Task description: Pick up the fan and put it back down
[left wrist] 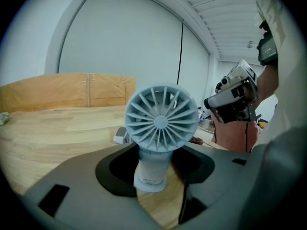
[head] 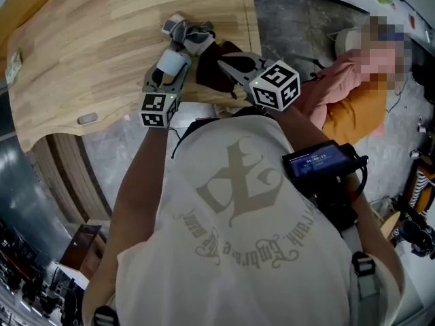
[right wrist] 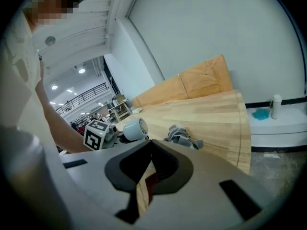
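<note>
A small pale-blue handheld fan stands upright between the jaws of my left gripper, its round grille facing the camera. The black pads sit against both sides of its handle, so the gripper is shut on it. From the head view, the fan and left gripper are over the wooden table near its front edge. Whether the fan's base touches the wood I cannot tell. My right gripper is just to the right, shut and holding nothing; in its own view the jaws meet, with the fan beyond.
A crumpled grey cloth lies just past the fan. A dark maroon cloth lies under the right gripper. A small grey object sits at the table's near edge. A person in orange and pink sits on the floor at the right.
</note>
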Available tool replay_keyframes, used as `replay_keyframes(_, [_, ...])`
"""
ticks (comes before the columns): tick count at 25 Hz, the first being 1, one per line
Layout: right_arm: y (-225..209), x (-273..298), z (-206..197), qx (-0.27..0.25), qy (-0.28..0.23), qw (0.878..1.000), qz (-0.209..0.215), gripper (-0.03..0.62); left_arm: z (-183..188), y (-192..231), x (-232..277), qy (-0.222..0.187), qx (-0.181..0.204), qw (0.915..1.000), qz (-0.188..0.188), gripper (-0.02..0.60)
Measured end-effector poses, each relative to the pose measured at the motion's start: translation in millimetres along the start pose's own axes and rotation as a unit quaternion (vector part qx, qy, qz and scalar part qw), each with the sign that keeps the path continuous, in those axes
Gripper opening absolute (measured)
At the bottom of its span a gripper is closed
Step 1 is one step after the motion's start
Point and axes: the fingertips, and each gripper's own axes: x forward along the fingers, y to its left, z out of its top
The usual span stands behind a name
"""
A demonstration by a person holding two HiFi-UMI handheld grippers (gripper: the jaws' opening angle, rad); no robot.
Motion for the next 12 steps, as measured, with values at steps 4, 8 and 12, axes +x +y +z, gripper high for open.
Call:
replay_keyframes(4, [1, 1, 0, 0.0, -0.001, 1.0, 0.0, 0.014, -2, 2, 2, 0.003, -0.015, 0.9999, 0.003, 0.259])
replay_keyframes(8, [5, 2, 1, -0.003, -0.003, 1.0, 0.002, 0.014, 1, 5, -8, 0.001, -0.019, 0.9998, 0.007, 0.273])
replay_keyframes(12, [13, 4, 5, -0.005, -0.008, 1.0, 0.008, 0.014, 2, 7, -30, -0.009, -0.036, 0.9991, 0.02, 0.273])
